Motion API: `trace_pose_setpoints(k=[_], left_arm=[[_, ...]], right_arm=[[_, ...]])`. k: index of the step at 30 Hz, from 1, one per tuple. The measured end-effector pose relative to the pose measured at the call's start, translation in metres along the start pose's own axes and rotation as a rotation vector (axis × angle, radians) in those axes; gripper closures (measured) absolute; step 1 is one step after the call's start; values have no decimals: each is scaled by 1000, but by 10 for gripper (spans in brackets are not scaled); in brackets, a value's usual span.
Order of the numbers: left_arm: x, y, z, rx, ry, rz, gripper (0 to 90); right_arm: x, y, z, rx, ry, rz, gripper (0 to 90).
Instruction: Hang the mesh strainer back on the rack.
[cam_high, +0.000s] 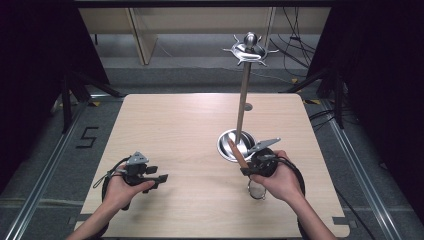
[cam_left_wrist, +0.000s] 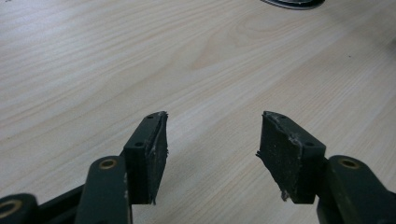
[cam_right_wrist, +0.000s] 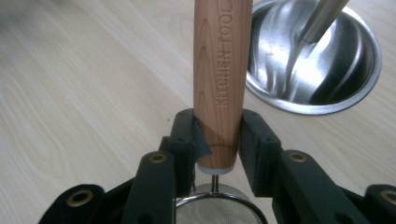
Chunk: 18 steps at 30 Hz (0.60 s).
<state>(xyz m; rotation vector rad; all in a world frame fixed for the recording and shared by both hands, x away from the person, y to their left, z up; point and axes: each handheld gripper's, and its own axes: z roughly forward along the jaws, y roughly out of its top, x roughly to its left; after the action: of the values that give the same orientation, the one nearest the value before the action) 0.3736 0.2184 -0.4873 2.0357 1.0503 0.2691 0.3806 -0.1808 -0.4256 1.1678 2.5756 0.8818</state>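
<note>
a small strainer (cam_right_wrist: 219, 212) with a wooden handle (cam_right_wrist: 219, 84) is held by the right gripper (cam_right_wrist: 217, 140), whose jaws are closed on the lower end of the handle, just above the wire stem; the words "kitchen tool" can be read along the wood in the right gripper view; in the high view the right gripper (cam_high: 248, 169) is seen near the front right part of the table (cam_high: 180, 125), with the handle (cam_high: 236, 154) tilted up and away toward the far edge and the mesh bowl (cam_high: 256, 190) of the strainer lying toward the front edge, beside the person's right hand (cam_high: 280, 180); whether the mesh rests on the wood cannot be told; just beyond the handle a round steel base (cam_high: 235, 145) is set on the table right of its middle, and from it a thin steel pole (cam_high: 244, 95) rises to a ring of hooks (cam_high: 250, 50) at the top; the handle's tip is seen just before the base's rim; the left gripper (cam_high: 159, 181) is held in the left hand (cam_high: 122, 190) near the front left corner, well apart from the strainer; its jaws are spread wide with nothing between them, and in the left gripper view the left gripper (cam_left_wrist: 212, 144) is seen over bare wood, with the rim of the steel base (cam_left_wrist: 294, 3) at the top edge.
</note>
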Motion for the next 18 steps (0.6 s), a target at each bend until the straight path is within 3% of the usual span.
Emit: trace_pose_setpoints(k=[2, 4, 5, 6, 7, 9, 10, 13, 14, 16, 17, 18], left_arm=[[-1, 0, 0, -7, 2, -8, 409], [-1, 0, -1, -7, 4, -12, 409], [-1, 0, -1, -6, 4, -15, 409], [-1, 0, -1, -8, 4, -16, 409], [-1, 0, -1, -7, 4, -14, 409], [-1, 0, -1, -8, 5, -16, 409], [-1, 0, -1, -8, 6, -15, 409], [0, 0, -1, -2, 6, 0, 408], [0, 0, -1, 1, 4, 1, 408], [0, 0, -1, 1, 3, 1, 408], [0, 0, 0, 2, 3, 1, 408], [0, 0, -1, 5, 10, 1, 408]], right_arm=[[-2, -2, -1, -44, -1, 11, 690], [-3, -1, -4, -42, 1, 9, 690], [-5, -2, -4, -61, -7, -12, 690], [-5, -1, -6, -69, -4, 8, 690], [-7, -2, -6, -86, -15, -10, 690], [-9, -1, -10, -100, -13, -1, 690], [-8, -1, -11, -110, -11, 25, 690], [-11, -2, -12, -155, -29, 27, 690], [-10, -1, -15, -146, -16, 48, 690], [-13, 0, -16, -169, -23, 33, 690], [-11, -1, -16, -189, -30, 68, 690], [-14, 0, -20, -162, -26, 43, 691]])
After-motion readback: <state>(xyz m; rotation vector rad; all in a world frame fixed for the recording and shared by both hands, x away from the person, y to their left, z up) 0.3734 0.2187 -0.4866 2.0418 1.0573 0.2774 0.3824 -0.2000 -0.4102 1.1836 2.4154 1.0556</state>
